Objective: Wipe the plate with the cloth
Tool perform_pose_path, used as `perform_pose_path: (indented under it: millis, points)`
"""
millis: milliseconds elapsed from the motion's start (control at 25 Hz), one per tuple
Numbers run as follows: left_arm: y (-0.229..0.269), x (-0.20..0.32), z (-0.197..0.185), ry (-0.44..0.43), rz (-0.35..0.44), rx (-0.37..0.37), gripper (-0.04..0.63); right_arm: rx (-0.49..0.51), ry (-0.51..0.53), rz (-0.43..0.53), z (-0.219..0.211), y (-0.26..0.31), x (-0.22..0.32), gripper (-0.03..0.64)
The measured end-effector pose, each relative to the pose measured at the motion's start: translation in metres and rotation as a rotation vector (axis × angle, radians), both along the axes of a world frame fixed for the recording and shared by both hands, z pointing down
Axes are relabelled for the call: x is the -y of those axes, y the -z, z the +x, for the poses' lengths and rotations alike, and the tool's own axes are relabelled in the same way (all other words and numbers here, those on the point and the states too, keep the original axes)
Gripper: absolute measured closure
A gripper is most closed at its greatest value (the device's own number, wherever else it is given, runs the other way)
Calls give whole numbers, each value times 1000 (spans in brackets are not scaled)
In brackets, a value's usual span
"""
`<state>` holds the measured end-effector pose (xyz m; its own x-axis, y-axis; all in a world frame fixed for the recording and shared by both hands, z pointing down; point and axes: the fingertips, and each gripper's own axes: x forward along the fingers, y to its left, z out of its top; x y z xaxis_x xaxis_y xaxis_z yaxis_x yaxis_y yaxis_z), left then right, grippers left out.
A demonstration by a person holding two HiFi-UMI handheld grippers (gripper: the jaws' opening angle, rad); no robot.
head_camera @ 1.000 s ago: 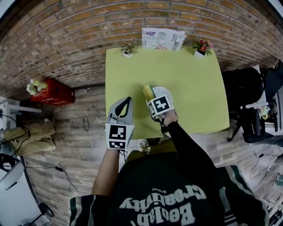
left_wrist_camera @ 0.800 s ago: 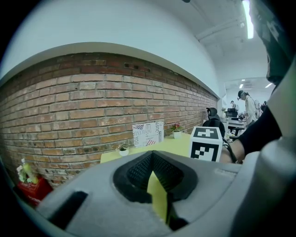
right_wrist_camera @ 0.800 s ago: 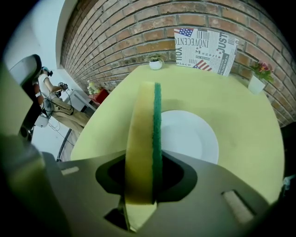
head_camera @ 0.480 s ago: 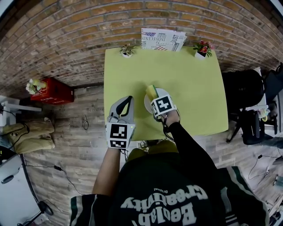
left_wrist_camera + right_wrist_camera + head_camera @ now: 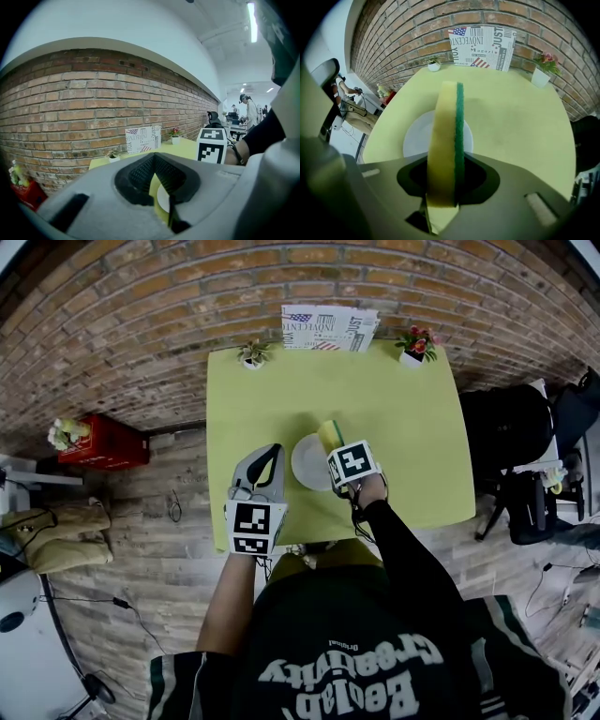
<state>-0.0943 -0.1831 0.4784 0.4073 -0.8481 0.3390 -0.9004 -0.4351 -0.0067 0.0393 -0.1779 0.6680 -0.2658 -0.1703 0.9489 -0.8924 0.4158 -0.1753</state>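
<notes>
A white plate [image 5: 305, 465] lies on the yellow-green table [image 5: 394, 409] near its front edge. My right gripper [image 5: 334, 448] is shut on a yellow sponge with a green scouring face [image 5: 329, 434], held on edge at the plate's right rim. In the right gripper view the sponge [image 5: 446, 140] stands upright between the jaws of the right gripper [image 5: 444, 180], with the plate [image 5: 415, 136] behind it to the left. My left gripper [image 5: 265, 457] hovers at the table's front left with its jaws shut on nothing, just left of the plate [image 5: 162, 199].
A newspaper-print sign [image 5: 328, 327] stands at the table's far edge between two small potted plants [image 5: 250, 353] [image 5: 413, 341]. On the floor sit a red crate [image 5: 103, 442] to the left and black chairs [image 5: 511, 427] to the right.
My right gripper has carried the sponge to the right, from over the plate's middle to its right rim, uncovering most of the plate. The left gripper has stayed put.
</notes>
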Motion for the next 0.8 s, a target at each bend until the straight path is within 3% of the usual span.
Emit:
perform_pose_path:
  millis: [400,800]
  points:
    - [-1,3,9,4,2,-6,589,-5,-21,-3,20,0,1,476]
    - [3,-4,-9,46,19,0,589,47,102,11,-28,16,-15,476]
